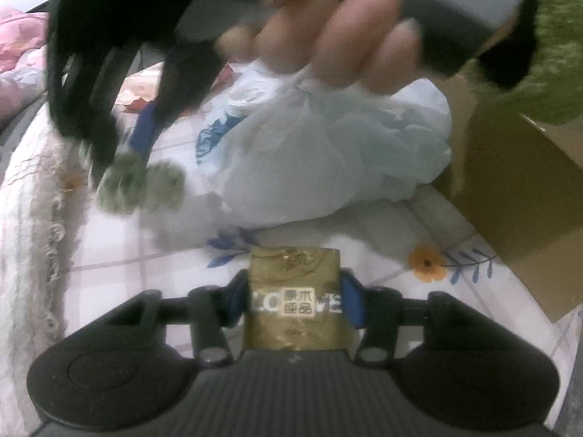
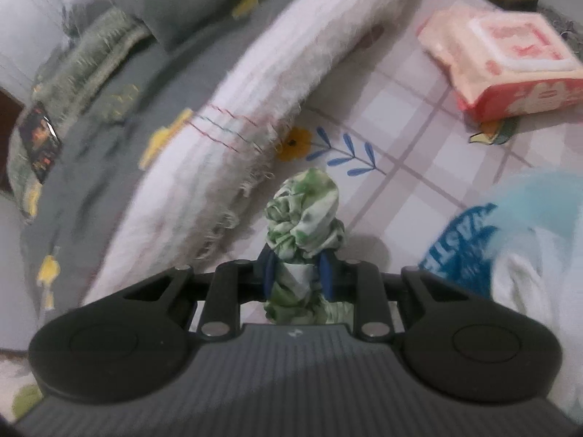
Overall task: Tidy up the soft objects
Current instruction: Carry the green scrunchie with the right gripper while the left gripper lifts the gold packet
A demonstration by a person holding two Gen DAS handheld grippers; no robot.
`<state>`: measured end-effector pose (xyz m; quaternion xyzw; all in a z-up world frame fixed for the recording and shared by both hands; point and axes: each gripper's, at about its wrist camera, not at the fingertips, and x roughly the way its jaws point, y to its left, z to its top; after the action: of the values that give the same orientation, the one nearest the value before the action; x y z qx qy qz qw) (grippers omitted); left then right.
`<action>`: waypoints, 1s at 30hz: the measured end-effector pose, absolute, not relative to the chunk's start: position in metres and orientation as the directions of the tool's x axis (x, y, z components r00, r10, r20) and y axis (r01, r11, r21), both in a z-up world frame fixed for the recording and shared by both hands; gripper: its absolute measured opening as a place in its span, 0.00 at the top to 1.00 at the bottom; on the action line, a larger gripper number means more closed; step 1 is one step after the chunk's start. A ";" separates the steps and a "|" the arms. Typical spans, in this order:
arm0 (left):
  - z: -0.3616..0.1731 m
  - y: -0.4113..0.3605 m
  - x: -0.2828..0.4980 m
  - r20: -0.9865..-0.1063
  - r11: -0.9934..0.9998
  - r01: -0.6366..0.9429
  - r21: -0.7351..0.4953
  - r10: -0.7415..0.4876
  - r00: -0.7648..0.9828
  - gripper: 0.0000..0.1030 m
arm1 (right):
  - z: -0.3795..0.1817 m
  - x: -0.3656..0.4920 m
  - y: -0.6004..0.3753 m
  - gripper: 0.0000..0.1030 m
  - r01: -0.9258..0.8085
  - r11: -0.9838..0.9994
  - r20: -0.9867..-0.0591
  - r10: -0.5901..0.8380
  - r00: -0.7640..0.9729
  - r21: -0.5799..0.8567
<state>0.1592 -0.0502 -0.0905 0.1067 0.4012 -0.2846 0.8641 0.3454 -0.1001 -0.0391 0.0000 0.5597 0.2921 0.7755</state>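
Note:
My left gripper (image 1: 296, 300) is shut on a gold tissue pack (image 1: 297, 302) and holds it above the flowered bedsheet (image 1: 153, 273). My right gripper (image 2: 298, 276) is shut on a green-and-white scrunchie (image 2: 304, 218). In the left wrist view the right gripper (image 1: 142, 153) hangs blurred at the upper left with the scrunchie (image 1: 142, 185) at its tips, held by a hand (image 1: 328, 36). A white plastic bag (image 1: 328, 145) with blue print lies on the bed ahead of the left gripper.
A cardboard box (image 1: 521, 211) stands open at the right. A white fringed towel (image 2: 255, 91) lies along the bed's left. A pink wipes pack (image 2: 510, 62) lies at the back right. The plastic bag (image 2: 510, 255) fills the right side. A grey quilt (image 2: 109, 116) lies beyond the towel.

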 end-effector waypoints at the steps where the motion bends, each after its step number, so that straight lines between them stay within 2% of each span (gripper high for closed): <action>1: -0.087 -0.048 0.157 -0.752 0.817 0.575 -0.041 -0.404 0.521 0.49 | -0.031 0.341 -0.105 0.78 -0.448 0.829 -0.860 0.462 0.216 0.333; 13: -0.043 -0.052 0.118 -0.698 0.817 0.577 0.012 -0.406 0.590 0.49 | 0.051 0.271 -0.200 0.77 -0.349 0.834 -0.743 0.543 0.391 0.427; 18: -0.018 -0.062 0.097 -0.653 0.793 0.608 0.030 -0.445 0.613 0.48 | 0.072 0.226 -0.261 0.77 -0.279 0.835 -0.688 0.550 0.473 0.475; 25: 0.007 -0.104 0.086 -0.603 0.719 0.695 -0.007 -0.557 0.571 0.48 | 0.096 0.145 -0.368 0.75 -0.136 0.871 -0.642 0.445 0.625 0.471; 30: 0.018 -0.138 0.077 -0.588 0.665 0.747 -0.032 -0.616 0.523 0.48 | 0.081 0.088 -0.441 0.74 0.010 0.886 -0.666 0.342 0.663 0.464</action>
<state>0.0768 -0.1383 0.0175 0.1128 0.2887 -0.3937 0.8654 0.0879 -0.4412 0.0809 0.2201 0.3996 0.0936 0.8849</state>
